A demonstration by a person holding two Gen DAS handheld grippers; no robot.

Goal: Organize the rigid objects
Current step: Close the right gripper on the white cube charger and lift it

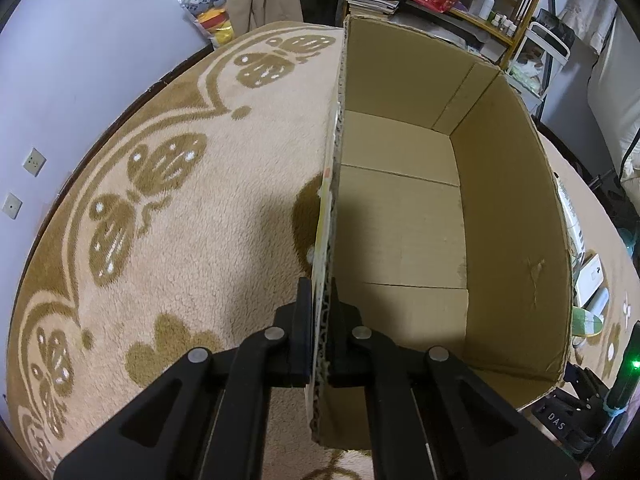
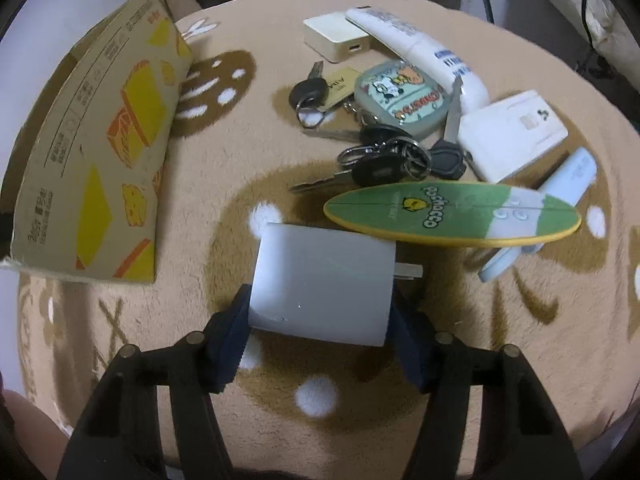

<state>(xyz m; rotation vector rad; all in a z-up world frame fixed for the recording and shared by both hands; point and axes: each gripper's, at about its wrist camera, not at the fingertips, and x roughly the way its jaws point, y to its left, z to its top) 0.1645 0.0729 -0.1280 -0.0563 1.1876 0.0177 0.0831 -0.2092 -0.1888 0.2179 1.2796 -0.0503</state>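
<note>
My left gripper (image 1: 322, 292) is shut on the near wall of an open, empty cardboard box (image 1: 400, 216), one finger outside and one inside. The box also shows at the left of the right wrist view (image 2: 100, 152). My right gripper (image 2: 320, 304) is shut on a white wall charger (image 2: 320, 284), prongs pointing right, held just above the rug. Beyond it lie a green surfboard-shaped toy (image 2: 452, 212), bunches of keys (image 2: 380, 160), a round cartoon case (image 2: 400, 96), a white tube (image 2: 420, 48), a white power bank (image 2: 336, 38) and a white mouse-like device (image 2: 512, 132).
A beige rug with brown patterns (image 1: 180, 200) covers the floor. Shelves with books and bottles (image 1: 460, 4) stand behind the box. A pale blue stick-shaped item (image 2: 560, 188) lies under the surfboard toy. A purple wall (image 1: 80, 60) runs along the left.
</note>
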